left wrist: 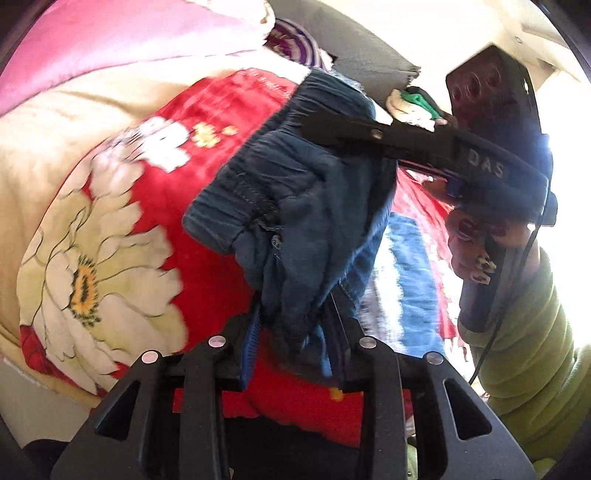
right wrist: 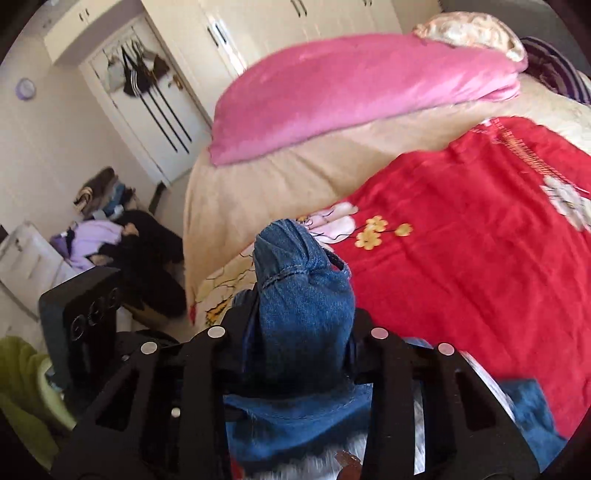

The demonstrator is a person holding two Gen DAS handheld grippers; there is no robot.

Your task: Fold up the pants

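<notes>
The blue denim pants (left wrist: 295,206) hang bunched above the bed, and my left gripper (left wrist: 295,328) is shut on a fold of them at the bottom of the left wrist view. From the right, my right gripper (left wrist: 317,129) reaches across onto the gathered waistband, carried by a hand (left wrist: 476,243) in a green sleeve. In the right wrist view a wad of the pants (right wrist: 303,295) fills the space between the fingers of my right gripper (right wrist: 299,317), which is shut on it. More denim (right wrist: 295,417) hangs below. The left gripper's body (right wrist: 85,306) shows at the left.
Under the pants lies a red blanket (right wrist: 461,240) with white flowers on a beige bedcover (right wrist: 266,177). A pink pillow (right wrist: 351,96) lies across the far side. Left of the bed are a clothes pile (right wrist: 110,236) on the floor and cream wardrobe doors (right wrist: 258,33).
</notes>
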